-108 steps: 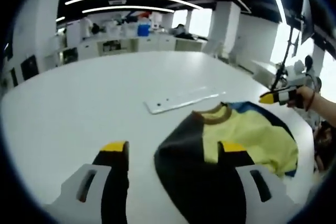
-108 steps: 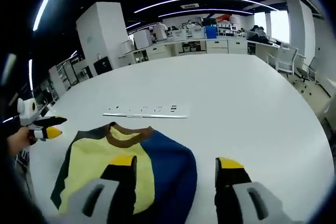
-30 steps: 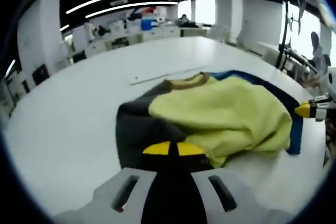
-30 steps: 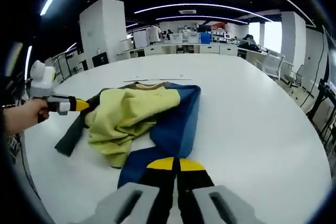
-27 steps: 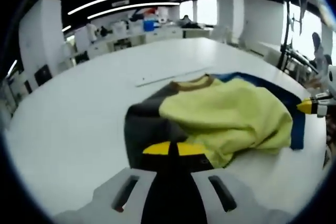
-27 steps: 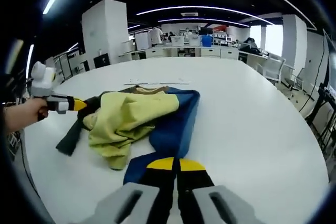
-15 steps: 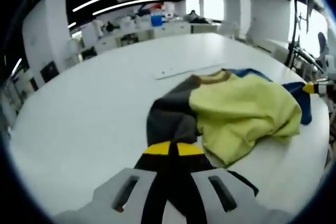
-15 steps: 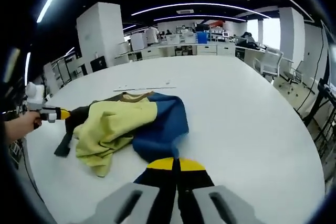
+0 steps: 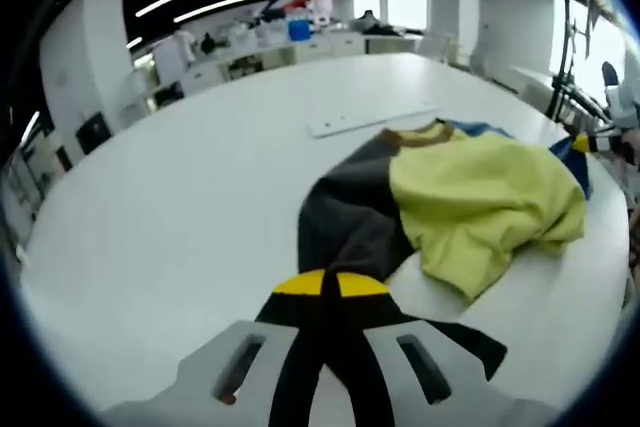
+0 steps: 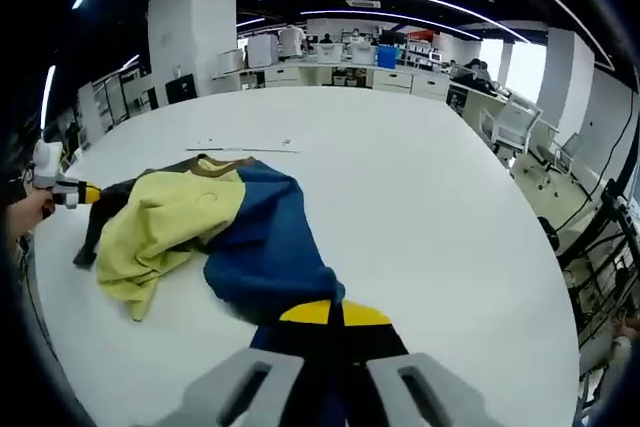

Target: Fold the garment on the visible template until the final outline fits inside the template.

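Note:
The garment (image 9: 480, 197) is a yellow top with a brown collar (image 9: 415, 134), a dark grey side and a blue side. It lies rumpled on the white table (image 9: 160, 207). My left gripper (image 9: 322, 285) is shut on the dark grey sleeve (image 9: 350, 237), which runs from its jaws up to the body. My right gripper (image 10: 325, 314) is shut on the blue sleeve (image 10: 268, 247). In the right gripper view the left gripper (image 10: 65, 190) shows at the far left in a hand. In the left gripper view the right gripper (image 9: 590, 142) shows at the far right.
A thin pale strip (image 9: 370, 119) lies flat on the table just beyond the collar, also visible in the right gripper view as the strip (image 10: 245, 147). Office chairs (image 10: 510, 122) stand past the table's right edge. Desks and cabinets line the far wall (image 9: 290, 47).
Both grippers, open 3.6 s ago, are shut on the sleeves. Over the last second they have drawn back and apart, pulling each sleeve out from the bunched yellow body.

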A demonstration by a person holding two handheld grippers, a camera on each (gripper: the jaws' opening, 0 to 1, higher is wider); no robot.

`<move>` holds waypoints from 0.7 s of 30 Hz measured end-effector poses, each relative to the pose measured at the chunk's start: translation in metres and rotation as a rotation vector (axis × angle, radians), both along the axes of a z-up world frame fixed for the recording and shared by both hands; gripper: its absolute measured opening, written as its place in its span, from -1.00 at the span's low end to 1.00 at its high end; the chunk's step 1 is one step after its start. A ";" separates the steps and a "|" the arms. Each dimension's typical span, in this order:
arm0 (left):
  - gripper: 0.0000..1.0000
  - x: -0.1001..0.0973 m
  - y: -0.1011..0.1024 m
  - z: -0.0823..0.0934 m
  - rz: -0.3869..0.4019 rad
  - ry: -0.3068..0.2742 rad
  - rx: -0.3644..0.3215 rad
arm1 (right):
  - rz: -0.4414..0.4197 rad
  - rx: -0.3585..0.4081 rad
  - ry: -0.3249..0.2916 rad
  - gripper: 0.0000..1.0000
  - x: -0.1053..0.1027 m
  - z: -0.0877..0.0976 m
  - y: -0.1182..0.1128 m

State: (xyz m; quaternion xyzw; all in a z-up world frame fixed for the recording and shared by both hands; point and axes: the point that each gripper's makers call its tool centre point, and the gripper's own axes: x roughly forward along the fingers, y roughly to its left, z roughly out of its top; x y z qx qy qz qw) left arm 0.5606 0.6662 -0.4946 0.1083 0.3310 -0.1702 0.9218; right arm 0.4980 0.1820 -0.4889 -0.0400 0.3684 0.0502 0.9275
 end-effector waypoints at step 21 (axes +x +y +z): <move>-1.00 -0.004 0.028 -0.004 0.027 0.002 0.006 | -0.039 -0.123 0.087 -1.00 0.030 -0.017 -0.054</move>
